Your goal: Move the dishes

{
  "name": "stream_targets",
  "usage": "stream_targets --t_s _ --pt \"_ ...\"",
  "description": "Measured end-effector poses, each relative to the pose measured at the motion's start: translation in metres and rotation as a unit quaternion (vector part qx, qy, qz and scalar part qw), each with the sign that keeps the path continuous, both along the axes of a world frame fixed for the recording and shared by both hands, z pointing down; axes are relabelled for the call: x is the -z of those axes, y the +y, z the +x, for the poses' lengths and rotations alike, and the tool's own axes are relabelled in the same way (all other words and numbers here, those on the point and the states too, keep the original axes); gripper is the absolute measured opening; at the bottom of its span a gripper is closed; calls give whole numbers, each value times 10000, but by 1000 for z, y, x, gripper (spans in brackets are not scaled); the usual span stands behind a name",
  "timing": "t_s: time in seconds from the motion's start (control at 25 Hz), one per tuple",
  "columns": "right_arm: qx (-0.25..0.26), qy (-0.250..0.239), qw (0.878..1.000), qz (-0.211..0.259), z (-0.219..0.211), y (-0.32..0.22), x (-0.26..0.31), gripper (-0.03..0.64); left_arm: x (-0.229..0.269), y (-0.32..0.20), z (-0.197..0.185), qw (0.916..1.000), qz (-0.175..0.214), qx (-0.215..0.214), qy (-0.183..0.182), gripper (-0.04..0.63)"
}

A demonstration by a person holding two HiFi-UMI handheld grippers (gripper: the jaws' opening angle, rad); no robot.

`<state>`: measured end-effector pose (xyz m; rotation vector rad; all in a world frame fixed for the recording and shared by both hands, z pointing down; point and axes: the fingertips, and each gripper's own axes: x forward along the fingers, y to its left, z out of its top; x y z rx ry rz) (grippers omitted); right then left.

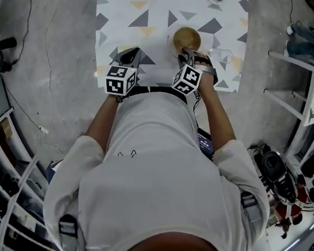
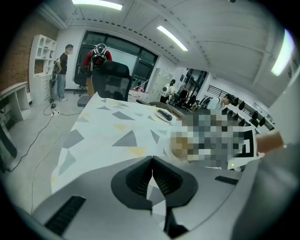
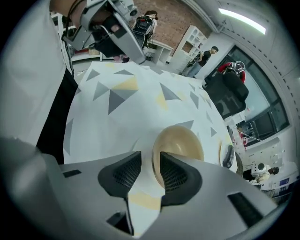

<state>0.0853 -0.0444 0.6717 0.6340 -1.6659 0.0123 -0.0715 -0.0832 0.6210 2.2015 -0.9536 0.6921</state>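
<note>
Right gripper [image 3: 150,168] at the tan bowl [image 3: 182,143], left gripper [image 2: 152,174] clenched on nothing

The bowl stands upright on the worktop [image 1: 156,10], whose white cloth is patterned with grey and yellow triangles, just ahead of the person. The right gripper points steeply down with its jaws apart astride the bowl's near rim. One pad sits inside against the rim and the other outside with a gap showing, so the rim is not yet clamped. The left gripper hangs over the worktop's near edge, well to the left of the bowl, jaws pressed together and empty. A plate [image 3: 228,154] with a dark object lies beyond the bowl.
</note>
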Motion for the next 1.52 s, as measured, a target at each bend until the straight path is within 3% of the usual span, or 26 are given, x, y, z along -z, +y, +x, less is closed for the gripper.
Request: stream_targets --t_s 0.32,0.56,0.76,1.0,1.2,1.52 --pt "124 187 9997 -43 -3 -10 -7 114 -2 1 -16 9997 -59 253 -3 20" --pt "79 285 9995 63 -3 -15 -3 21 -2 -1 -13 9998 -70 182 36 20" --pt "78 94 9999 45 -11 -16 7 13 0 -7 -8 9999 -23 113 67 20" --pt "81 -250 9991 333 -31 -36 39 12 14 -20 -11 9996 166 188 163 20" --pt "266 -435 9970 585 -57 -58 67 12 26 -31 -27 9981 344 454 214 20" --pt "1035 -597 9902 722 -116 -77 88 12 33 -27 -80 9916 429 1209 173 20"
